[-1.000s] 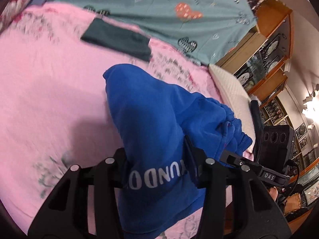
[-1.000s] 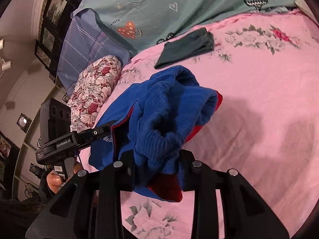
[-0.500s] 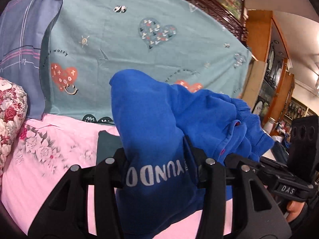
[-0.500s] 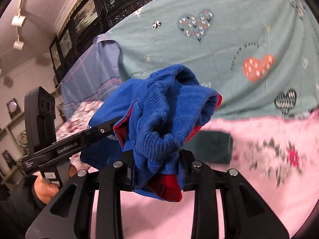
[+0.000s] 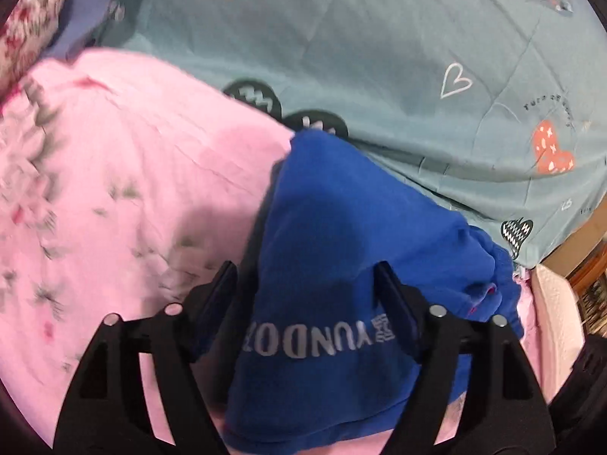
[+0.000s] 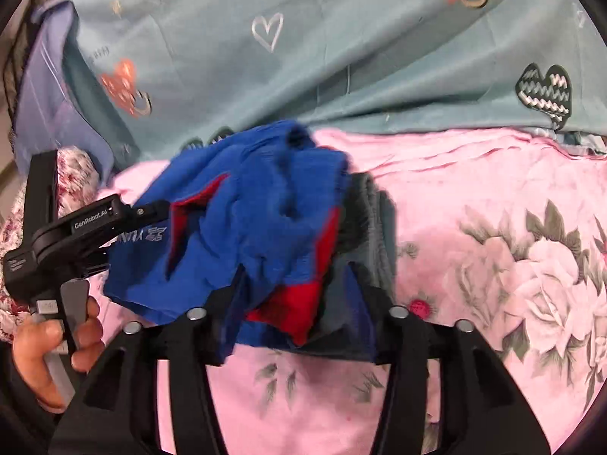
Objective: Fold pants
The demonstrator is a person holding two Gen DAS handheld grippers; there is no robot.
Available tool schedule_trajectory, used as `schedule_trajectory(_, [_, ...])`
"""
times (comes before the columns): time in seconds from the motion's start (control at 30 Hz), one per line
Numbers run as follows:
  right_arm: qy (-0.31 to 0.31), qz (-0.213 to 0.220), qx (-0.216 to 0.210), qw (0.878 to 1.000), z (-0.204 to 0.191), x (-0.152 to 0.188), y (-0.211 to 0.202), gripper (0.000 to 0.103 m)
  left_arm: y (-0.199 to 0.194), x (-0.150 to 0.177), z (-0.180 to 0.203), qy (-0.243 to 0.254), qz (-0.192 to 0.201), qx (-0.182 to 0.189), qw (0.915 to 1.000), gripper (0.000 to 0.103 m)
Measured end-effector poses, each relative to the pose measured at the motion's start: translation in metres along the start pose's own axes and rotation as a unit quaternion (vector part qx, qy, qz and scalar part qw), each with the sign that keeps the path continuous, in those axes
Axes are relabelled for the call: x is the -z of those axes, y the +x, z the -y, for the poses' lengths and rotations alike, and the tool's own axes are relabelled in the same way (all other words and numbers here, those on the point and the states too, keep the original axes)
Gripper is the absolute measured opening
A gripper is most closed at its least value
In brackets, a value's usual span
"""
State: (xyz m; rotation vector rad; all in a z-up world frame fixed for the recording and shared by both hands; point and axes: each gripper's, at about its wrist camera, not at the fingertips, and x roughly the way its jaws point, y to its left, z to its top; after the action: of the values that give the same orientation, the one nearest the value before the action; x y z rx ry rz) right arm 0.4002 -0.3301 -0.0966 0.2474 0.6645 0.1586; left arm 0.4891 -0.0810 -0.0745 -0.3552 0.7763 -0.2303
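Observation:
Folded blue pants (image 5: pixel 341 265) with grey lettering and a red lining lie on the pink floral bed. In the right wrist view the blue pants (image 6: pixel 258 220) rest partly on a dark green folded garment (image 6: pixel 370 227). My left gripper (image 5: pixel 305 284) has its fingers wide apart on either side of the blue cloth. My right gripper (image 6: pixel 299 284) also has its fingers spread, with the pants' red-lined edge between them. The left gripper's body (image 6: pixel 76 235) and the hand holding it show at the left of the right wrist view.
The pink floral bedspread (image 6: pixel 512 265) stretches to the right. A teal quilt with hearts (image 5: pixel 379 57) lies bunched behind the pants. A floral pillow (image 5: pixel 30 26) and a blue-purple pillow (image 6: pixel 49 87) sit at the far left. A white cushion (image 5: pixel 557 311) lies at the right.
Both grippers carried the pants up and forward, then lowered them onto the bed near the teal quilt, over the dark green garment. Both sets of fingers have opened wider.

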Motion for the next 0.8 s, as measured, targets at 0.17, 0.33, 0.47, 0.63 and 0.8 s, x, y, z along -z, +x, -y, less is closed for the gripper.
schedule_trajectory(0.17, [0.016, 0.046, 0.013, 0.999, 0.008, -0.007, -0.081, 0.058, -0.080, -0.014, -0.005, 0.009, 0.044, -0.023, 0.9987, 0.083])
schedule_trajectory(0.33, [-0.056, 0.081, 0.009, 0.995, -0.030, 0.016, -0.212, 0.064, -0.207, 0.014, 0.022, 0.067, 0.066, -0.017, 0.9954, 0.099])
schedule_trajectory(0.47, [-0.076, 0.112, -0.011, 0.991, -0.065, 0.038, -0.335, 0.084, -0.345, 0.055, 0.047, 0.130, 0.105, 0.011, 0.9859, 0.101])
schedule_trajectory(0.63, [-0.103, 0.156, -0.015, 0.982, -0.106, 0.061, -0.487, 0.102, -0.496, 0.098, 0.069, 0.176, 0.170, 0.041, 0.9688, 0.101])
schedule_trajectory(0.8, [-0.147, 0.175, 0.004, 0.974, -0.135, 0.124, -0.555, 0.102, -0.569, 0.165, 0.066, 0.191, 0.179, 0.032, 0.9646, 0.101])
